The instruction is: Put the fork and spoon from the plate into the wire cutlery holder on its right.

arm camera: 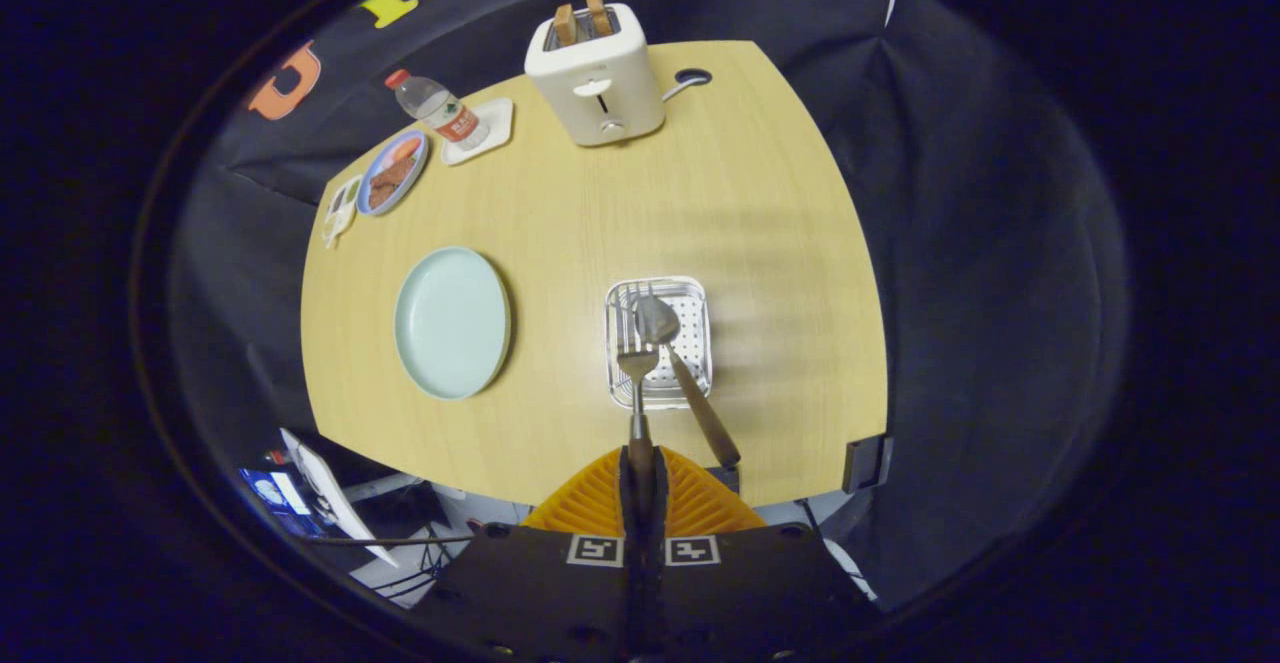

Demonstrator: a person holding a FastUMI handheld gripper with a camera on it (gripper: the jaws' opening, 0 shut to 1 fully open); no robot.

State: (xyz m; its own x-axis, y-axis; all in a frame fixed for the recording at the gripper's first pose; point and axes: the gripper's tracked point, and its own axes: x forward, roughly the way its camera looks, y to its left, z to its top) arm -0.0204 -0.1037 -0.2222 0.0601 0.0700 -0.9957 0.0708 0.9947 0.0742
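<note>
Gripper view looks down on the table (760, 193). Your gripper (641, 468) is closed tight on the handle of the fork (637, 368). Both fingers press on it, one from each side. The fork sticks out ahead of the fingers, and its prongs hang over the near part of the holder (695, 293).

The spoon (657, 321) has its bowl in the holder. Its handle leans out over the near rim and points back toward you, just beside the fork. The plate (452, 323) sits to the left of the holder, well apart from it, and nothing lies on it.

So the spoon looks done, and the fork is the last one to go in.

Here is how to do this step well. Keep your grip firm until the prongs are low in the holder. Move the fork a little more over the middle, so it does not land on the rim. Stay clear of the spoon handle, because a bump could tip the spoon out. Bring the fork down slowly. Only open the fingers when the fork has something to rest on. If you let go too high, it may bounce or slide out over the wire side. Then lift straight back, so the fingers do not catch the handle.
</note>
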